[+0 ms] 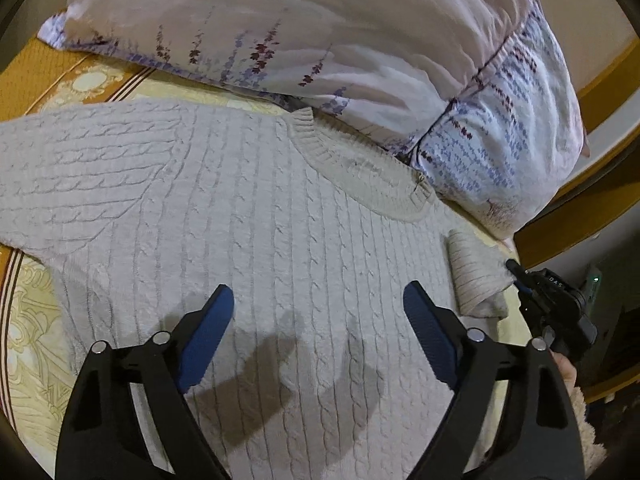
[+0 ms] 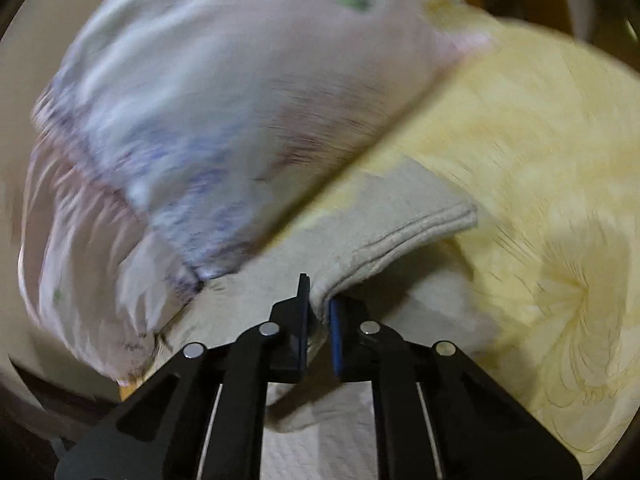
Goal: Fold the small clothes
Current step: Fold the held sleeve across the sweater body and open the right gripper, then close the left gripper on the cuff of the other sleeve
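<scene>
Left wrist view shows your left gripper [image 1: 318,312] spread wide and holding nothing, poised over the body of the sweater [image 1: 248,232]. The sweater lies flat on the bed [image 1: 28,320], front panel under your fingers, collar [image 1: 360,168] up at one o'clock, and one sleeve [image 1: 72,168] stretched out toward nine o'clock. The other sleeve's ribbed cuff [image 1: 476,272] sits at three o'clock, and that is where your right gripper [image 1: 520,276] has its hold.

Right wrist view is badly blurred, but you can make out the right gripper [image 2: 318,312] clamped on the edge of that cuff [image 2: 400,236], which runs away from the fingers toward one o'clock. The bedspread [image 2: 540,160] lies beyond it and the floral pillow [image 2: 200,120] fills the ten o'clock side.

What matters for the coming move, as far as you can judge: the held sleeve's long axis crosses the body, so it probably wants carrying toward nine o'clock, over the panel beneath your left fingers. Your right hand is the one already engaged; your left is nearer the body and could pin it.

The knit is pale grey-beige, thick, with cable ribs running collar to hem, and it looks soft and a little fuzzy.
</scene>
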A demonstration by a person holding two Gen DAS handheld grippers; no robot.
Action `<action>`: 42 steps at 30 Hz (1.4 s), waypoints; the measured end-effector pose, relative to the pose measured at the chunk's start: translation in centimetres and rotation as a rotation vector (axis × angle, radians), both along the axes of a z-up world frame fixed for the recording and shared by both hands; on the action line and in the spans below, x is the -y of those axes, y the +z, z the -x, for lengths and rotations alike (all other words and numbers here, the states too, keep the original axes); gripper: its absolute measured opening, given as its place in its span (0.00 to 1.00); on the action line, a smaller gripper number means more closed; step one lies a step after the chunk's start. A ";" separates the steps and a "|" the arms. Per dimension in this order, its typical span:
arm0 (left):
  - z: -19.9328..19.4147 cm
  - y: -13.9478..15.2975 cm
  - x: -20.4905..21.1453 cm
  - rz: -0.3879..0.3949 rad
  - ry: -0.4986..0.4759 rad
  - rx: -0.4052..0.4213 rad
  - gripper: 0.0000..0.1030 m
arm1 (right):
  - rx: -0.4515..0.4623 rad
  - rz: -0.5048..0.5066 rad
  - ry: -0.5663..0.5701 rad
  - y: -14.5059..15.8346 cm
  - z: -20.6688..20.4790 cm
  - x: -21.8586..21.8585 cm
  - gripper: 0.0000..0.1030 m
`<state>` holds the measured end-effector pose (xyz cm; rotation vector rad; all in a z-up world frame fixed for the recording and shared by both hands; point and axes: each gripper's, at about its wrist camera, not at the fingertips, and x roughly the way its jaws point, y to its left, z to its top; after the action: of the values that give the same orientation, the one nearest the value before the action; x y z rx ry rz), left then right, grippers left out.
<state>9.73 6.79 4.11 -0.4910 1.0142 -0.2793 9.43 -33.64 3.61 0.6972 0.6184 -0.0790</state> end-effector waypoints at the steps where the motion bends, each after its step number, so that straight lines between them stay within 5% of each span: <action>1: -0.1 0.0 -0.3 0.007 0.005 0.000 0.85 | 0.031 0.042 0.061 1.2 -0.3 -1.9 0.08; 7: -0.5 0.0 -2.0 0.092 0.035 -0.002 0.83 | 0.039 0.227 0.414 1.7 -2.2 -13.6 0.08; 12: -1.5 -0.8 -2.3 0.152 0.031 -0.032 0.77 | -0.161 0.258 0.692 -3.7 -3.0 -20.3 0.38; 14: -2.0 -1.4 -2.1 0.168 0.023 -0.056 0.74 | -0.139 0.232 0.698 -3.7 -2.0 -20.1 0.54; 16: -2.6 -2.1 -1.8 0.188 0.013 -0.082 0.71 | -0.129 0.199 0.681 -3.2 -1.5 -19.0 0.62; 23: -4.8 -3.5 0.5 0.170 -0.051 -0.127 0.53 | -0.142 -0.012 0.413 -3.3 1.2 -8.8 0.62; 29: -7.1 -4.3 1.7 0.155 -0.081 -0.154 0.40 | -0.132 -0.097 0.242 -4.1 4.3 -3.5 0.62; 33: -8.4 -4.8 2.2 0.134 -0.097 -0.175 0.05 | -0.127 -0.169 0.163 -5.2 5.5 -1.2 0.62; 42: -9.2 -3.7 2.1 0.115 -0.141 -0.142 0.05 | -0.067 -0.344 -0.048 -6.5 4.6 4.1 0.57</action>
<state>18.96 4.73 0.39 -0.5499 1.1782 -0.4355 4.86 -37.70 -2.91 1.0460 0.6871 -0.0401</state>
